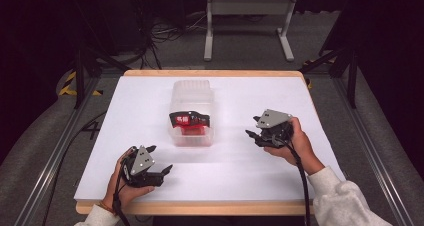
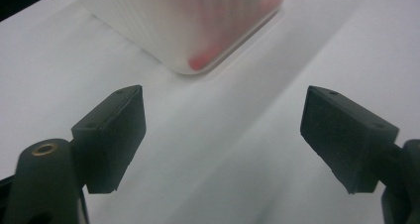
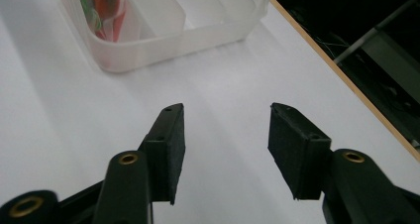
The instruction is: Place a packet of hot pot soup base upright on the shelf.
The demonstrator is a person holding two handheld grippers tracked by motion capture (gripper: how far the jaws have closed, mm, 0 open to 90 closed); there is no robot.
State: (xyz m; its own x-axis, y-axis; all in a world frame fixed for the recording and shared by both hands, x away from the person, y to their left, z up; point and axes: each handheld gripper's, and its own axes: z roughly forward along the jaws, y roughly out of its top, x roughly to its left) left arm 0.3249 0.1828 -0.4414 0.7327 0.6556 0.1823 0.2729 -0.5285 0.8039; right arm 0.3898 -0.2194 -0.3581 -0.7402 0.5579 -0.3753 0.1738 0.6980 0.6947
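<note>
A translucent plastic box with inner compartments stands in the middle of the white table top. A red and black packet lies in its near end. My left gripper rests low at the front left, open, nothing between its jaws; the box's corner is ahead of it. My right gripper sits to the right of the box, open and empty, pointing toward the box, where the red packet shows in one compartment.
The table's wooden edge runs close on the right in the right gripper view. Beyond the table stand a grey metal frame, loose cables on the floor and black stand legs.
</note>
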